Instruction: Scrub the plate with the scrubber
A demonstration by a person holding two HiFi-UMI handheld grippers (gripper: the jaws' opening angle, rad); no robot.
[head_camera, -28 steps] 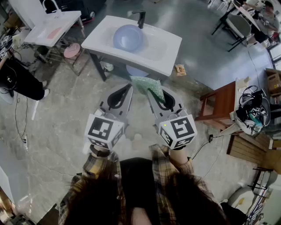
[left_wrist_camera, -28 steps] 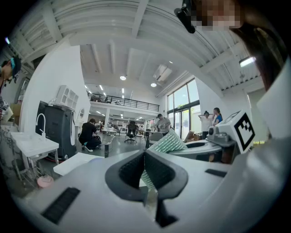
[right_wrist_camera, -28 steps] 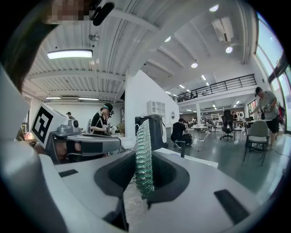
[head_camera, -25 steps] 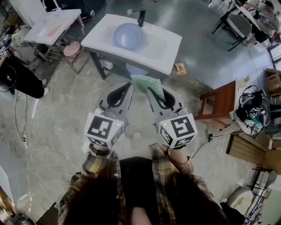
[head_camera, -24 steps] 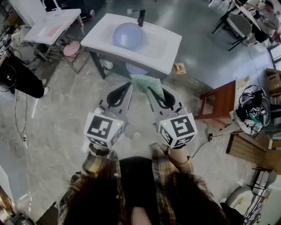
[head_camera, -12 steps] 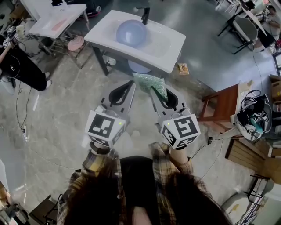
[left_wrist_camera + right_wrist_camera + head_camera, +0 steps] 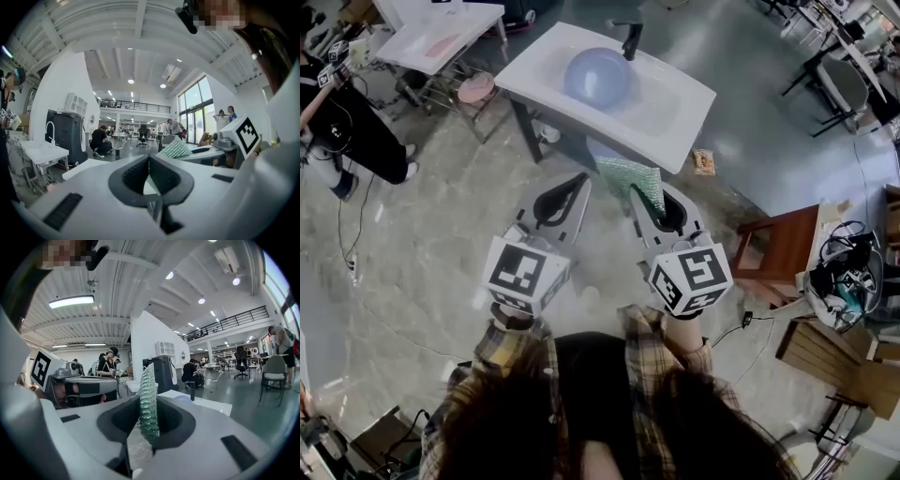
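Observation:
A pale blue plate [image 7: 597,75] lies in the white sink [image 7: 684,89], below the black faucet [image 7: 630,39]. I stand short of the sink, both grippers held over the floor. My right gripper [image 7: 636,194] is shut on a green textured scrubber [image 7: 630,176], which stands upright between its jaws [image 7: 149,401]. My left gripper [image 7: 581,180] is shut with nothing in it, its tips [image 7: 149,158] pressed together. The scrubber [image 7: 174,149] shows just to its right. From the right gripper view the plate [image 7: 183,399] and the sink [image 7: 211,405] lie ahead.
A second white sink table [image 7: 441,33] stands at the upper left, with a pink basin [image 7: 475,89] beside it. A person in black [image 7: 342,131] stands at the left. Another blue basin [image 7: 602,148] sits under the sink. A wooden chair [image 7: 778,248] is on the right.
The sink and plate have drifted right and slightly down in the head view as I step nearer. Both grippers keep the same pose, the scrubber still held.

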